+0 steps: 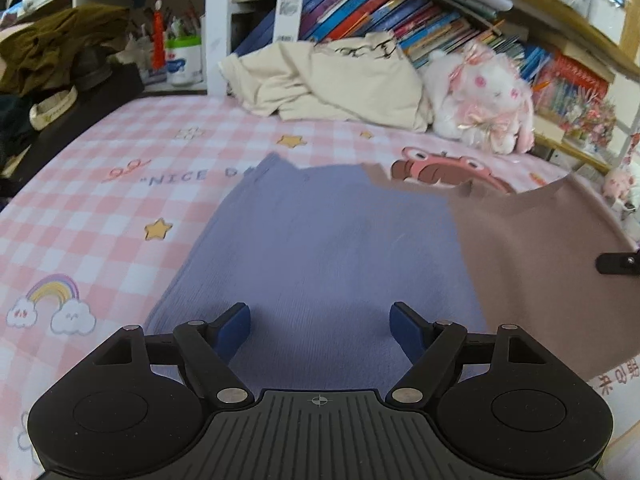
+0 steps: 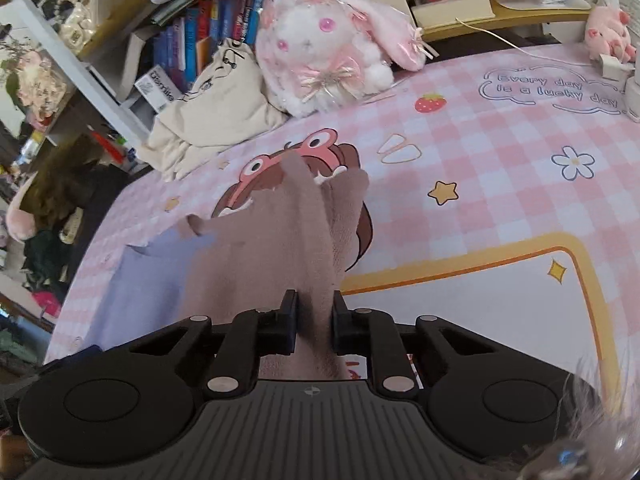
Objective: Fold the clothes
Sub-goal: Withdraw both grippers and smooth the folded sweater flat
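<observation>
Mid-fold on a two-tone garment, lilac [image 1: 320, 248] and brown [image 1: 532, 264], spread on the pink checked bench [image 1: 100, 208]. Right tongs [image 2: 314, 312] clamped on a bunched ridge of brown cloth [image 2: 316, 240], lifted off the surface. Left tongs [image 1: 320, 324] wide apart, empty, hovering over the lilac half. Next, likely: carry the brown side across onto the lilac, left tongs pinning or catching the near hem to keep the crease straight.
</observation>
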The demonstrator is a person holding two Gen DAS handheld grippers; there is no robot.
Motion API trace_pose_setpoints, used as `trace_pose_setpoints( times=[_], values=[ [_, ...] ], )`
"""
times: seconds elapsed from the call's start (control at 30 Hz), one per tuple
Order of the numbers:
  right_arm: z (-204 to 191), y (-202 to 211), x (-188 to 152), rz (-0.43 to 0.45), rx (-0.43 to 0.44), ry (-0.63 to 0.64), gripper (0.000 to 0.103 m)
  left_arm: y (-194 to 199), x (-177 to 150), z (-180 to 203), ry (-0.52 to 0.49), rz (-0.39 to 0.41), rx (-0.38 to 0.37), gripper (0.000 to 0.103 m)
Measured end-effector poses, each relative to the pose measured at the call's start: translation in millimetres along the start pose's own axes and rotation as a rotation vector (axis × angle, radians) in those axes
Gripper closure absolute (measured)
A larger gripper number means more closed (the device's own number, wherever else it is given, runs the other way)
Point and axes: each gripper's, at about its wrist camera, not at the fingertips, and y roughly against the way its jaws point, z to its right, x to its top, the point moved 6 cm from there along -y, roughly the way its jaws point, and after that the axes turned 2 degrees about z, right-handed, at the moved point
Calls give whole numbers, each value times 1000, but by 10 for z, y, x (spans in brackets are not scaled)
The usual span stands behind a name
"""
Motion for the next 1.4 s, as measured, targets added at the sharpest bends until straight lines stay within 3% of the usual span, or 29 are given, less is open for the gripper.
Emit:
trace_pose_setpoints(
  times=[0.13, 0.27, 0.43, 0.6, 0.77, 1.1, 1.4],
  values=[
    [65, -179, -72, -66, -62, 50, 85, 9, -1, -2, 21, -4, 14, 24],
    [59, -149, -48, -54, -62, 89, 79, 49, 20, 8, 44, -5, 48, 23],
    [32, 26, -44, -14, -71, 170, 61, 152, 27, 60, 76, 8, 73, 18],
    [-70, 220, -144, 1, -61, 295, 56, 244, 9, 169, 68, 8, 82, 17],
    [-121, 318, -340, -42, -50, 381, 48, 333, -50, 303, 54, -4, 74, 15],
    [-126, 359, -555, -116, -15, 440, 28, 384, -219, 547, 20, -58, 74, 11],
    [-70, 391, -658, -164, 10, 480, 23, 448, -347, 601, 61, -84, 108, 11]
  ],
)
